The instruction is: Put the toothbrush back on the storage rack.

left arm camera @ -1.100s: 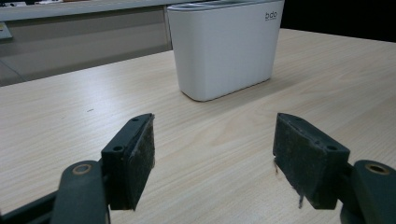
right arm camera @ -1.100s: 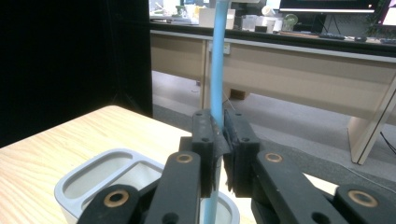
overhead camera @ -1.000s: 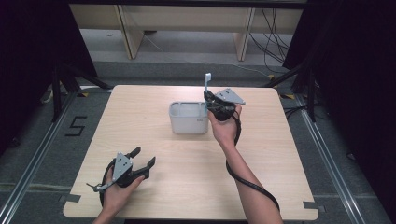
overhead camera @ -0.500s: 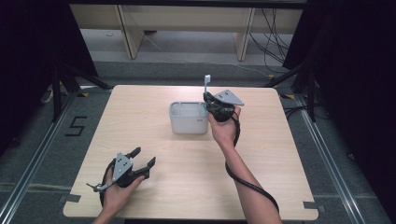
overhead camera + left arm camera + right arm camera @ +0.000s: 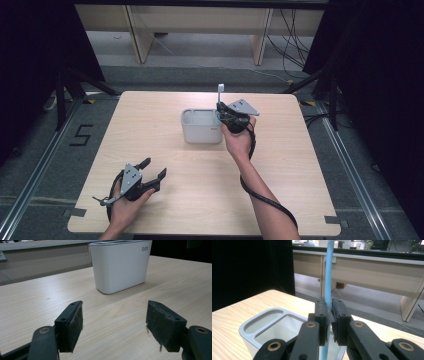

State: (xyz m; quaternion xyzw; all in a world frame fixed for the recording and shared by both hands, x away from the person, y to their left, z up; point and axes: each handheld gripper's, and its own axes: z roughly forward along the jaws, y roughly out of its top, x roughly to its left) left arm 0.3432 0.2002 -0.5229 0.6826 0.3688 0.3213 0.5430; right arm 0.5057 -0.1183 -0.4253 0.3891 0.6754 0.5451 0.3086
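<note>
Right gripper (image 5: 329, 315) pinching toothbrush (image 5: 328, 277) upright over white holder (image 5: 201, 126)
Light, stiff, slim, smooth handle; may swivel, so grip mid-handle squarely; lower end over holder's right compartment; left gripper (image 5: 152, 170) spread, idle at the near table edge.

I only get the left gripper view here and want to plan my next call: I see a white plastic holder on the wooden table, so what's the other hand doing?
Observer: The right gripper is shut on a light blue toothbrush, held upright at the right end of the white plastic holder.
Operator: Is the toothbrush in the holder?
Observer: Its lower end dips below the holder's rim in the right gripper view; the tip is hidden.
Operator: Anything inside already?
Observer: The narrow compartment looks empty.
Operator: And my gripper?
Observer: The left gripper rests open near the wooden table's front-left corner.
</note>
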